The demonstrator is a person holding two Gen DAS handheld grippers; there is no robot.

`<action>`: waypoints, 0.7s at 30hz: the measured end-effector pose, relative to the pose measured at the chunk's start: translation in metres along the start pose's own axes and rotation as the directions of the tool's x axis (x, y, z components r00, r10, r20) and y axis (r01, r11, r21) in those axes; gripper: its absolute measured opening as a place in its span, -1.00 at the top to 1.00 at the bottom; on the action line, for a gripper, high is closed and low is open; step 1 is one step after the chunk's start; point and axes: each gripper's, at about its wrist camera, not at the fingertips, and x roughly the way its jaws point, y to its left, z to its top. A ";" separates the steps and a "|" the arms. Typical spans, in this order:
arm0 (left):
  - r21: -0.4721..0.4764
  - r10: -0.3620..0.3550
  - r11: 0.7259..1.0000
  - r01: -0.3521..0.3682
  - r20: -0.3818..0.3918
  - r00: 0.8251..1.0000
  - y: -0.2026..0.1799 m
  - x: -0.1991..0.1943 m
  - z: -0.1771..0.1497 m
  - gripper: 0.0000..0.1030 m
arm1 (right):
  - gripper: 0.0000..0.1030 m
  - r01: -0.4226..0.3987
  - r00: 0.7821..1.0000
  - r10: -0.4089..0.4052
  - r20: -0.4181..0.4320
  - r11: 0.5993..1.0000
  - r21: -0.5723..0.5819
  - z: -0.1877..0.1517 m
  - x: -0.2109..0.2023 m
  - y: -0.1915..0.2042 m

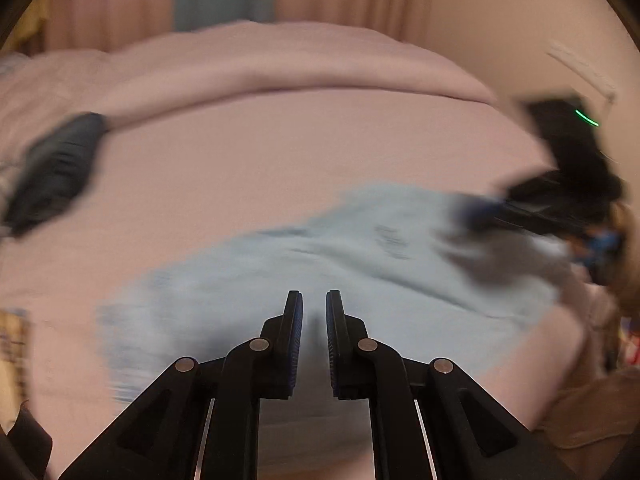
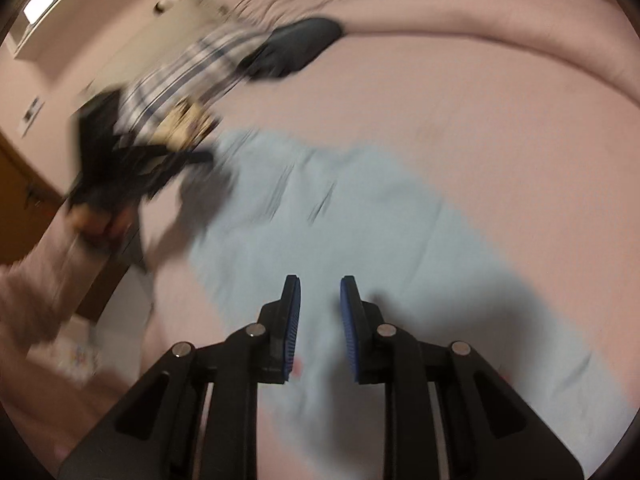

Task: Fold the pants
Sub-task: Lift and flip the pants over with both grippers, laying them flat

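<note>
Here, light blue pants [image 1: 320, 264] lie spread flat across a pale pink bedsheet [image 1: 280, 152], the fabric smooth apart from a few shallow creases (motion blur softens every edge). At far left in the left wrist view a dark garment [image 1: 56, 172] rests on the sheet, well apart from the pants. The left gripper [image 1: 314, 304] hovers over the near edge of the pants, its jaws a narrow gap apart with nothing between them. At right, the right gripper [image 2: 320, 292] is poised above the blue cloth, jaws parted somewhat wider and likewise empty. A striped garment [image 2: 188, 76] lies beyond, near the bed's edge.
</note>
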 end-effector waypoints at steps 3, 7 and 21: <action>0.097 0.022 0.995 -0.011 -0.117 0.993 -0.030 0.032 -0.024 0.85 | 0.58 0.071 0.997 -0.071 -0.006 0.997 -0.002 0.027 0.036 -0.003; 0.004 -0.033 0.999 0.033 -0.129 0.991 -0.015 0.028 -0.063 0.86 | 0.89 0.209 0.973 -0.209 -0.102 0.978 -0.008 0.039 0.083 -0.022; -0.169 -0.186 0.965 0.199 0.088 0.979 0.004 0.007 0.003 0.63 | 0.21 -0.094 0.996 0.087 0.037 0.955 0.282 0.065 0.051 -0.051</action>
